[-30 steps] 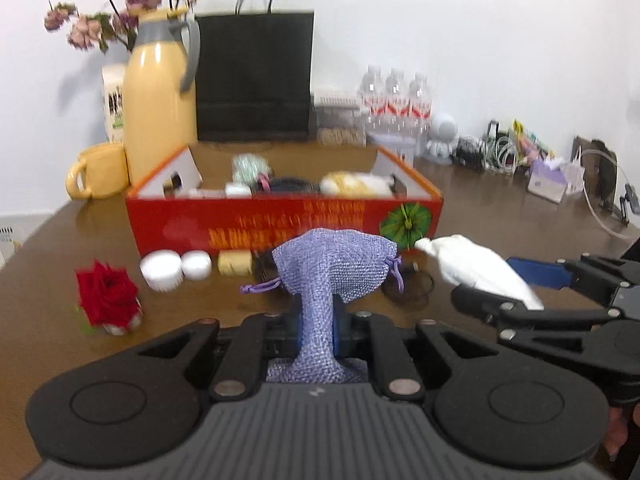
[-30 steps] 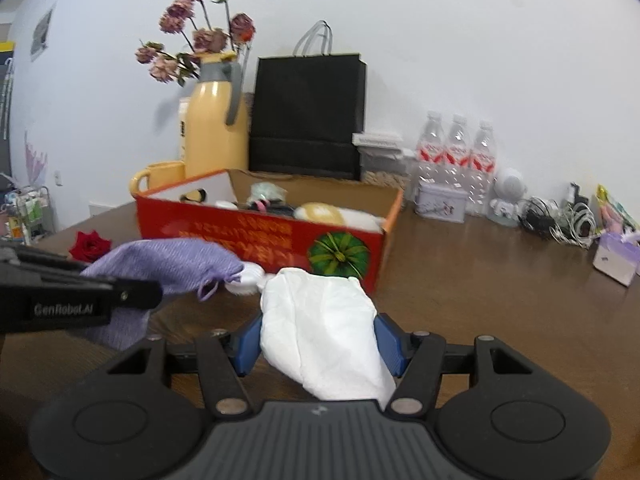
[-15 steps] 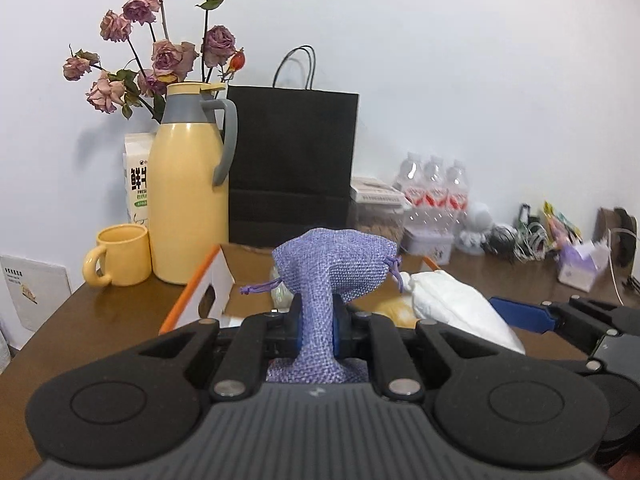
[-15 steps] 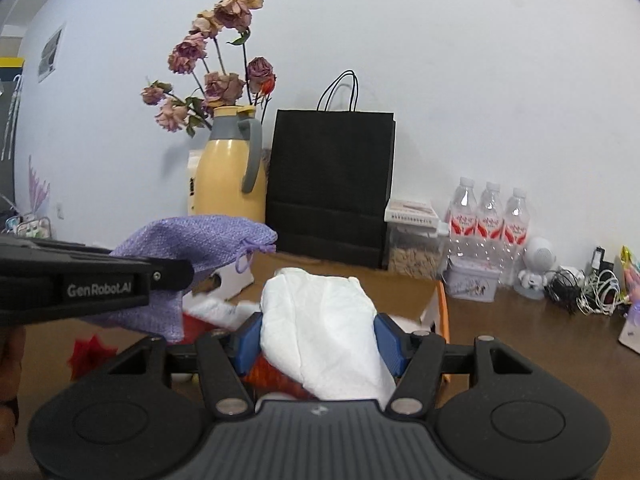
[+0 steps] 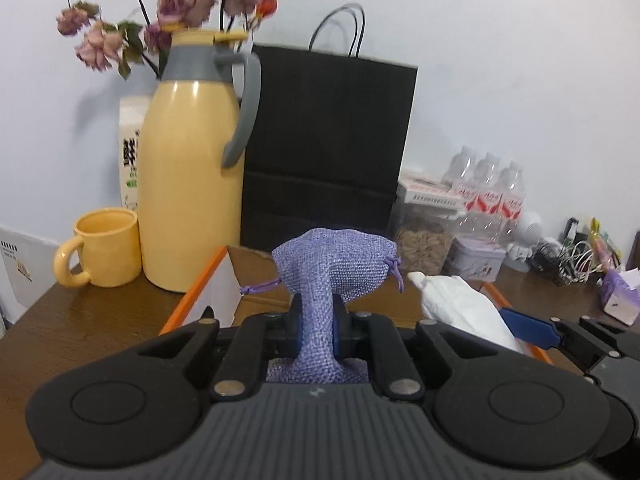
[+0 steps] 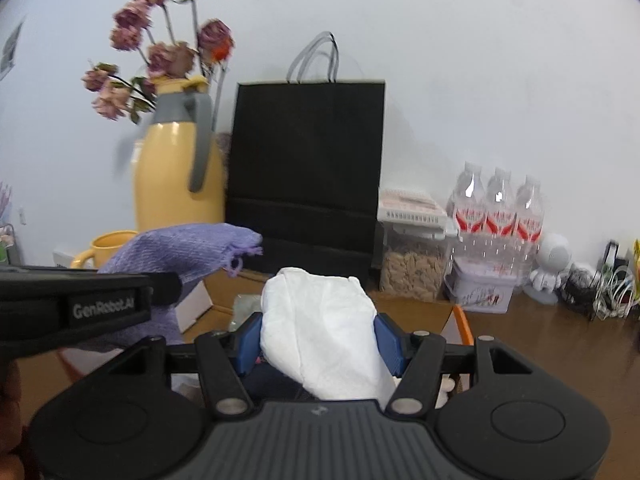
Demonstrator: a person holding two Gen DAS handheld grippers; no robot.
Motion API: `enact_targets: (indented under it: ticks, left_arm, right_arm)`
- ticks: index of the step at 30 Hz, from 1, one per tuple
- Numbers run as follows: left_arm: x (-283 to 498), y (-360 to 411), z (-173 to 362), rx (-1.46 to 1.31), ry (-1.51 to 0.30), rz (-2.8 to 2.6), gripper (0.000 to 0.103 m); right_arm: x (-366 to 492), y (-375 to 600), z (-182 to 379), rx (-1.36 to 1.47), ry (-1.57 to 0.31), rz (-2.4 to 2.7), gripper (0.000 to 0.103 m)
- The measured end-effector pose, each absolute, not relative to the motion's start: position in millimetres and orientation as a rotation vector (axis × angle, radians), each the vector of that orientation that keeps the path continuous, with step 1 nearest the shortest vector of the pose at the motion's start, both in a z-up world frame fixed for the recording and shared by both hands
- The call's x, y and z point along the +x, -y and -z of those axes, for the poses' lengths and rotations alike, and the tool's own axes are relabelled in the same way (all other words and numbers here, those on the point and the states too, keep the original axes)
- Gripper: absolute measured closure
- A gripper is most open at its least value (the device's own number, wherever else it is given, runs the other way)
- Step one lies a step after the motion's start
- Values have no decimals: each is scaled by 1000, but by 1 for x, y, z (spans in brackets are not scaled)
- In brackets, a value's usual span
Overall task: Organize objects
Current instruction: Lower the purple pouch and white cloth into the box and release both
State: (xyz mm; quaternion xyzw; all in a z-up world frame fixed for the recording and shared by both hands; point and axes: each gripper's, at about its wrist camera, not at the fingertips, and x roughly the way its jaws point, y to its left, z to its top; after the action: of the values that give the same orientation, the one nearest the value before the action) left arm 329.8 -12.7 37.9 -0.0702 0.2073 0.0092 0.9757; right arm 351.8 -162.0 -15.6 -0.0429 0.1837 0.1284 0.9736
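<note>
So both hands are working at once here: the left hand-held gripper (image 5: 316,326) is pinching the neck of a purple drawstring pouch (image 5: 334,268), jaws pressed right together on the cloth, and the right hand-held gripper (image 6: 318,340) is clamping a white crumpled bag (image 6: 324,328) at a much wider spread. Both bundles are hanging in the air over the near edge of the cardboard box (image 5: 200,284) with the orange rim, which is sitting on the brown worktop (image 5: 80,320). The two grippers are travelling really close beside each other, so I'm thinking they could be knocking together, or the pouch's loose cord could be snagging on the other gripper. The white bag is soft and is only being squeezed at its middle, so it might be slipping out before it's over the box. Further back it's getting risky: the yellow mug (image 5: 102,252) and the tall yellow thermos jug (image 5: 192,184) with the dried flowers (image 5: 168,8) are standing just behind the box, next to the black paper bag (image 5: 328,148), and overshooting would be tipping something. The water bottles (image 5: 486,196) are well off to the right, probably safe.
</note>
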Motion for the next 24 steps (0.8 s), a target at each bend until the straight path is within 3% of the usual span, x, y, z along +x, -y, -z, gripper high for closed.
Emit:
enact_targets:
  ticks: [8,10,11,12,13,14,15,24]
  left_arm:
    - [348,12,-15,-107,-491,-13,89]
    - [346,13,-15,-99,-488,-19,84]
    - [345,14,-15,-95,-483,-24,73]
    - [344,14,-16,-94,-480,-30,51]
    - [343,15,-17,-94,-475,-40,37]
    - [342,15,-17,-93,-465,-57,10]
    - [340,16,-18,-85,-449,-80,0]
    - [340,16,-19,-83,-441,-115,0]
  right_arm:
    - [369,167,37,-78,-432,-260,44]
    - [369,168,38,-82,-439,-260,38]
    - [368,168,38,-84,-443,-257,33]
    - [367,169,38,-85,-443,-253,27]
    - [367,170,38,-85,-443,-246,21]
    - [366,170,38,-83,-442,-242,9]
    - [366,172,38,-77,-440,-244,0]
    - [367,176,38,-42,-459,-248,0]
